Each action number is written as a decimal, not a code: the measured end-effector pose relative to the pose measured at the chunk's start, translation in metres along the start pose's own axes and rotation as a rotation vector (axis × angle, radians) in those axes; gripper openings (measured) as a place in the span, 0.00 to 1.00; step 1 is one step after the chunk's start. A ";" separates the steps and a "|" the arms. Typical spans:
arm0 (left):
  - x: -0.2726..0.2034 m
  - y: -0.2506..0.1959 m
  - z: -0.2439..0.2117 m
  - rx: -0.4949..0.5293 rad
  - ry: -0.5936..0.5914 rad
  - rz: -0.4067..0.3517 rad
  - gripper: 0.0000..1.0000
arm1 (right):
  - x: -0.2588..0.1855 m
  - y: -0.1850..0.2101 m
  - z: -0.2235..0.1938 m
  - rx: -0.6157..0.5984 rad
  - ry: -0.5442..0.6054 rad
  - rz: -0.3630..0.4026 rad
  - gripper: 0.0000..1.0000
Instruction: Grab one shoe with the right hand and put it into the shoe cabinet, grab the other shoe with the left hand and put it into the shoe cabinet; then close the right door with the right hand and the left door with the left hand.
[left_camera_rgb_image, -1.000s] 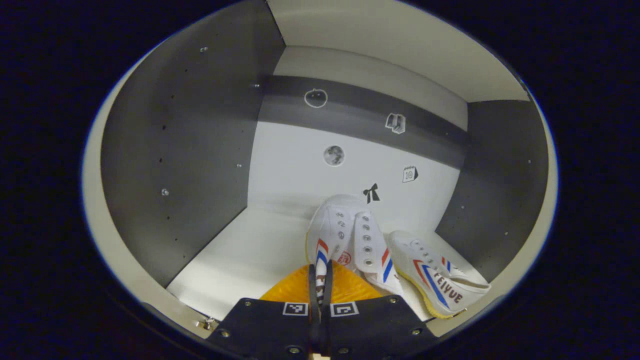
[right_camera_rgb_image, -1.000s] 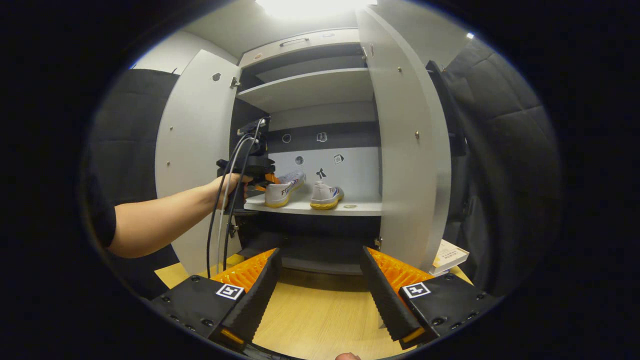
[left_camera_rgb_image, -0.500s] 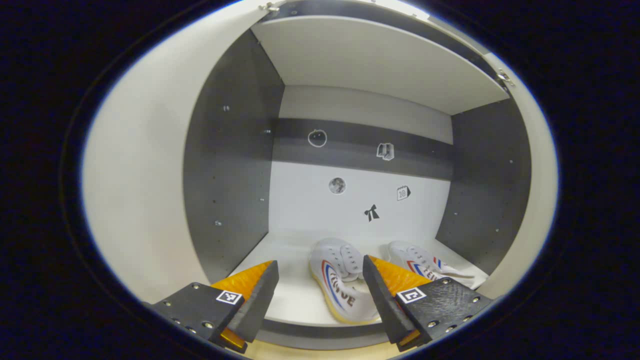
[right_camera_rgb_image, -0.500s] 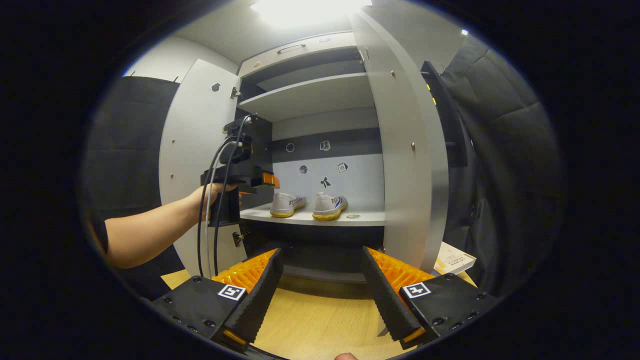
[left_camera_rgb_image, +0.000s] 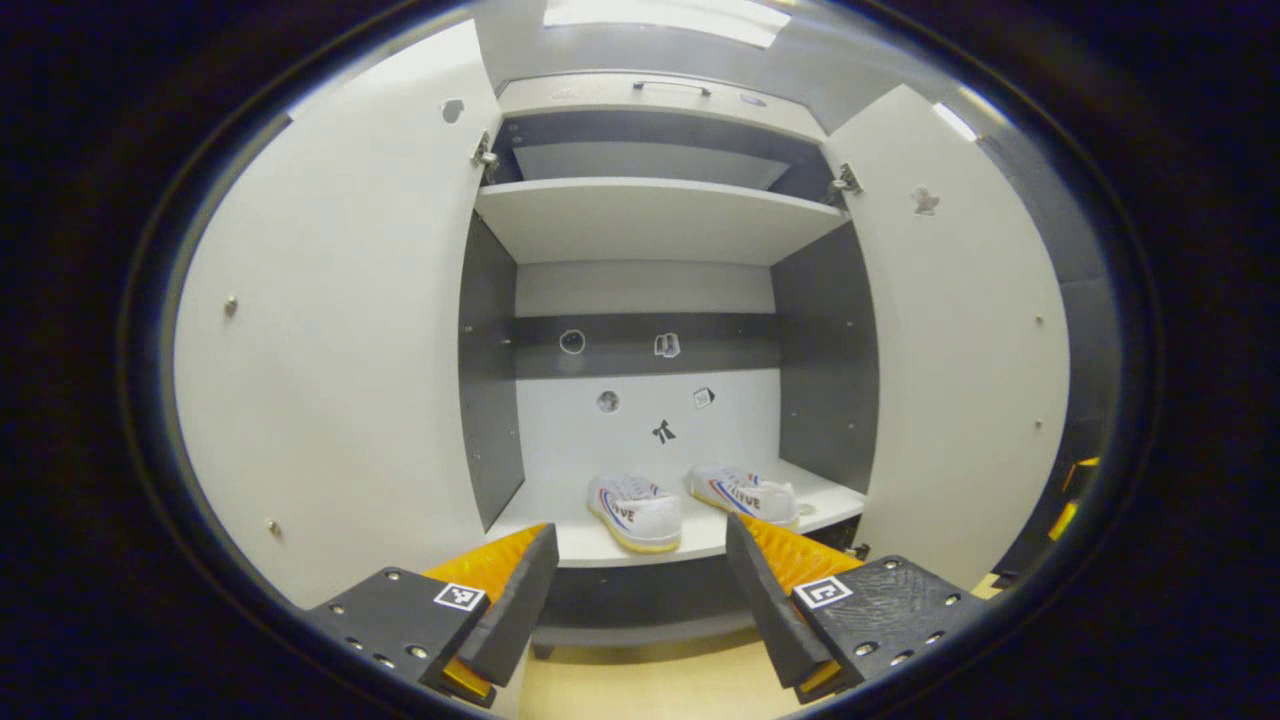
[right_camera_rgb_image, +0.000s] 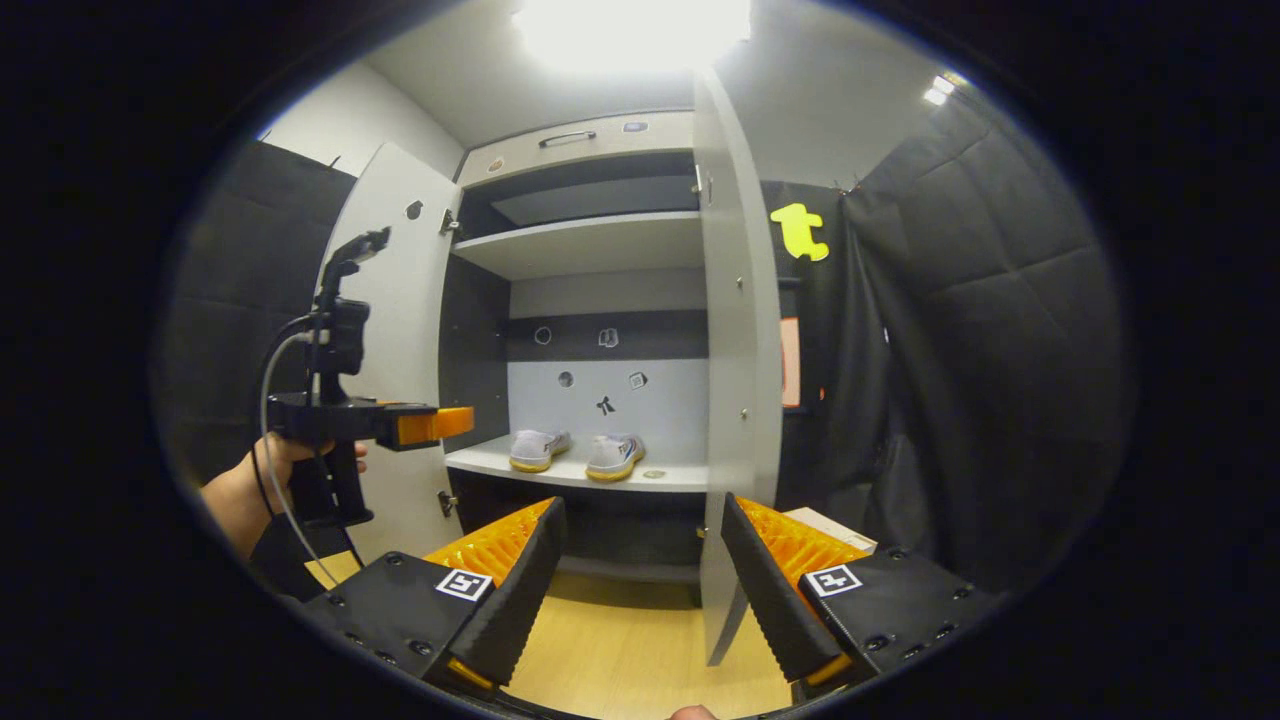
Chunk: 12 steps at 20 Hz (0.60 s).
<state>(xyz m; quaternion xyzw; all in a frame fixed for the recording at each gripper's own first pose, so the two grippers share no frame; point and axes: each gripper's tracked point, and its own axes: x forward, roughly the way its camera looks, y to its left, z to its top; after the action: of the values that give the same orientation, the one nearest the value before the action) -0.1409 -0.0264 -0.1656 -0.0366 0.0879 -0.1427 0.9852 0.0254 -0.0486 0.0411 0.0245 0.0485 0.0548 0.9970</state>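
Two white sneakers with red and blue stripes stand side by side on the cabinet's lower shelf (left_camera_rgb_image: 690, 545): the left shoe (left_camera_rgb_image: 634, 510) and the right shoe (left_camera_rgb_image: 743, 492). In the right gripper view they are the left shoe (right_camera_rgb_image: 536, 449) and the right shoe (right_camera_rgb_image: 613, 455). My left gripper (left_camera_rgb_image: 640, 595) is open and empty, back from the shelf. My right gripper (right_camera_rgb_image: 640, 590) is open too, farther back, near the right door's (right_camera_rgb_image: 738, 350) edge. The left door (left_camera_rgb_image: 330, 330) and right door (left_camera_rgb_image: 970, 340) stand wide open. The left gripper (right_camera_rgb_image: 400, 425) is held by a hand in front of the left door (right_camera_rgb_image: 400, 300).
An upper shelf (left_camera_rgb_image: 650, 215) and a top drawer with a handle (left_camera_rgb_image: 670, 88) sit above the shoes. The wooden floor (right_camera_rgb_image: 630, 650) lies in front of the cabinet. A flat box (right_camera_rgb_image: 835, 528) rests on the floor right of the right door.
My left gripper let go of the shoe, opened and pulled back out of the cabinet. The right gripper drew back and swung toward the right door's edge.
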 end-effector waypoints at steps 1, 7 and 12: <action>-0.012 -0.004 0.002 -0.002 -0.006 -0.010 0.95 | -0.003 -0.009 0.006 0.001 -0.007 -0.028 0.98; -0.074 0.000 -0.003 -0.023 -0.014 -0.020 0.95 | -0.013 -0.073 0.039 0.003 -0.058 -0.216 0.98; -0.117 0.013 -0.017 -0.016 0.018 -0.001 0.96 | 0.002 -0.126 0.060 -0.040 -0.089 -0.396 0.98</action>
<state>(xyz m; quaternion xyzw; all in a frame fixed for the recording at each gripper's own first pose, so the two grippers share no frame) -0.2513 0.0187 -0.1639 -0.0435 0.0978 -0.1428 0.9840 0.0467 -0.1757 0.0935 -0.0030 0.0071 -0.1424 0.9898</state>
